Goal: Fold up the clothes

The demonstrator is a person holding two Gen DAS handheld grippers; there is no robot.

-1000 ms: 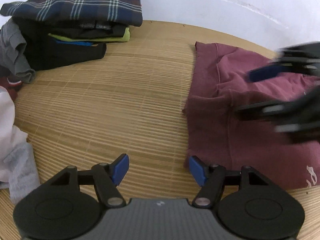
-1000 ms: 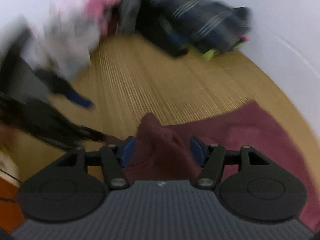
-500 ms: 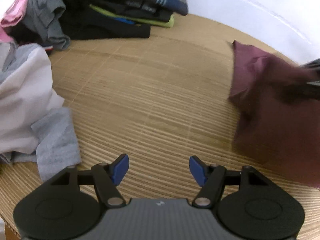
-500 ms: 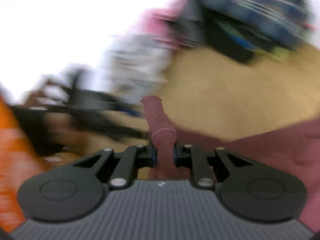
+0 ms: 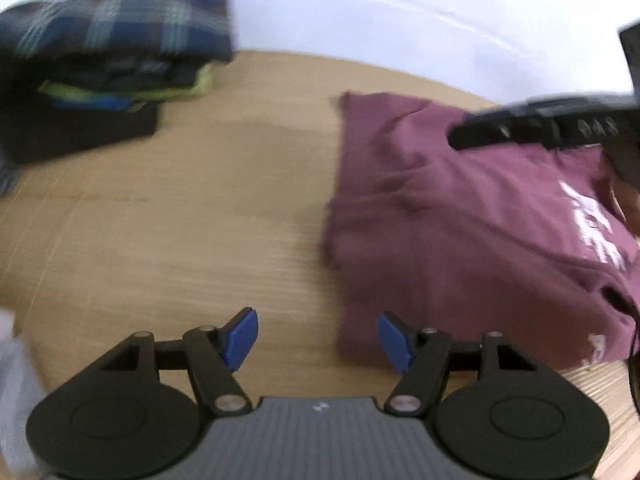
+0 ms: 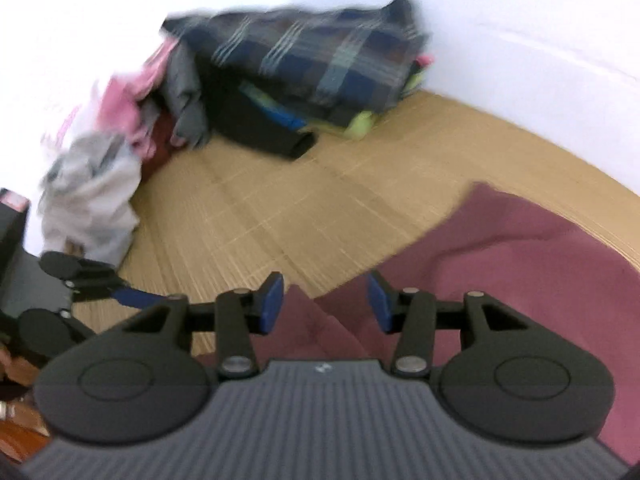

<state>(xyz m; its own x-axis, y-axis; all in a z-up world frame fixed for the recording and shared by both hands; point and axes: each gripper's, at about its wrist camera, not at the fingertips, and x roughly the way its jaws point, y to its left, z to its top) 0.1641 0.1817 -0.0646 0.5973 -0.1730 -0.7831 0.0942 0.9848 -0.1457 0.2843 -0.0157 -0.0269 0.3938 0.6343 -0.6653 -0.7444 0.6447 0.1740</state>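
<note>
I held both grippers wide apart and empty: left gripper (image 5: 318, 338) over bare mat (image 5: 180, 220), right gripper (image 6: 326, 300) above the maroon shirt (image 6: 520, 248) (both views blurred).

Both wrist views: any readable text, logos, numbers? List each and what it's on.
Nothing reads cleanly.
Maroon sweatshirt: white print near its right edge, letters blurred, unreadable.
Right tongs seen from the left wrist view: pale digit-like marks on the black arm, too blurred to read.
Left tongs and the right tongs in their own view: a tiny white mark on each grey body, too small to tell.
Plaid shirt and the clothes stacked under it: no text visible.
</note>
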